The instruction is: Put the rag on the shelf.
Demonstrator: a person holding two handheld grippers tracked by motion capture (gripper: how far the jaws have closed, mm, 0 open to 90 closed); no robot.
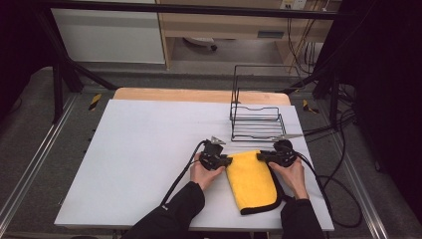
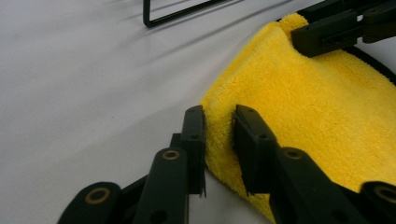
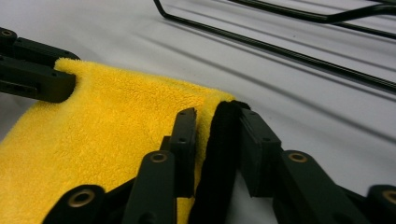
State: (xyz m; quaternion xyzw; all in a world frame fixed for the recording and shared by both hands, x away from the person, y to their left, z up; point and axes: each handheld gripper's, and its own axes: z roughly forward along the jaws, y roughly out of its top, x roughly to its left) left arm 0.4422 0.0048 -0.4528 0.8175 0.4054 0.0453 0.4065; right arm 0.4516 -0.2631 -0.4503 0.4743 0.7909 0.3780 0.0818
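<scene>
Yellow towel (image 1: 251,180) lies lengthwise toward person; L gripper (image 1: 228,161) & R gripper (image 1: 260,157) pinch far corners

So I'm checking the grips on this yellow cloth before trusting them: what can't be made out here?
- High view: jaw tips of the left gripper and right gripper are too small to judge.
- Left gripper view: the yellow cloth runs off the right edge; its underside is hidden.
- Right gripper view: the cloth's black edge blocks the gap between the jaws.
- Wire rack: cut off in both gripper views.
</scene>
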